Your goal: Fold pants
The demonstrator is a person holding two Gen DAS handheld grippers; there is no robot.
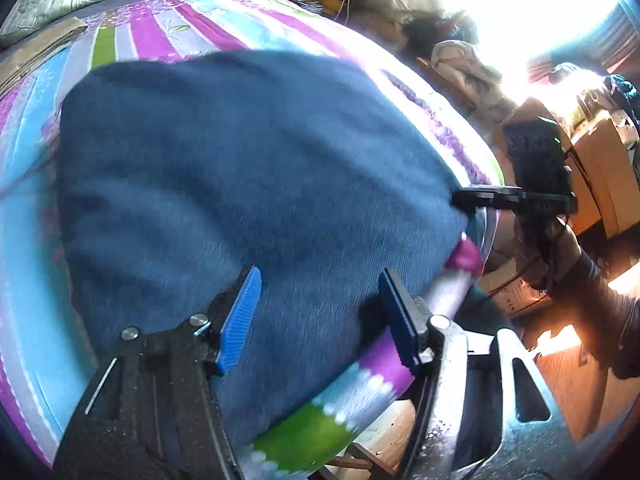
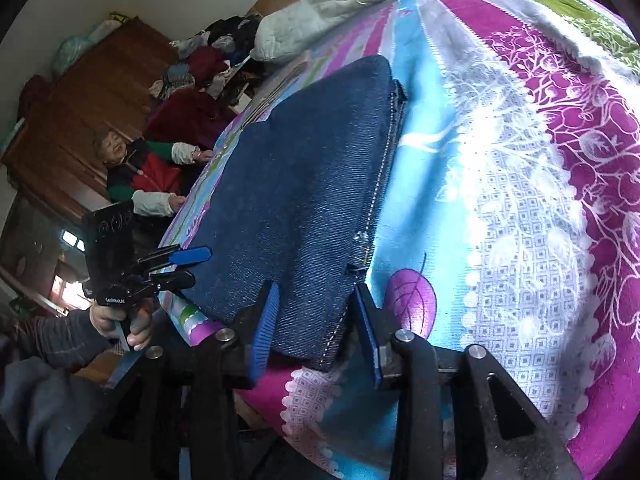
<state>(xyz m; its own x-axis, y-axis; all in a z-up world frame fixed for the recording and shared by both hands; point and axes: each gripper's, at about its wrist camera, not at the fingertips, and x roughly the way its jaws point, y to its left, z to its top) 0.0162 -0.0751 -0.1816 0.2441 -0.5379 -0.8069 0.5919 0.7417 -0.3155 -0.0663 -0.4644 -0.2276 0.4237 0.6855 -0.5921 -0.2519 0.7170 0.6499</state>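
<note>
Looking down both wrist cams, we count one pair of pants [image 2: 304,200], dark blue denim, lying folded into a flat block on the bed [image 2: 520,208], near its front edge. One seam with light stitching runs along the pants' right side in the right view.

We've got two grippers going. Our right gripper [image 2: 316,324] is spread wide, its two blue pads straddling the near corner of the pants, and we can't see either pad pinching the cloth. Our left gripper [image 1: 316,316] is spread too, two blue pads hovering over the near denim; that view is motion-blurred, so we can't tell if they touch it. From the right cam the left gripper [image 2: 188,266] shows up at the pants' left edge with its two fingers apart, held by a hand [image 2: 120,320] in a dark sleeve.

Beyond the bed, one person [image 2: 140,172] in a red and green top sits by a wooden cabinet [image 2: 92,92], both hands on the bed's edge. One crumpled quilt [image 2: 320,4] lies at the bed's far end.
</note>
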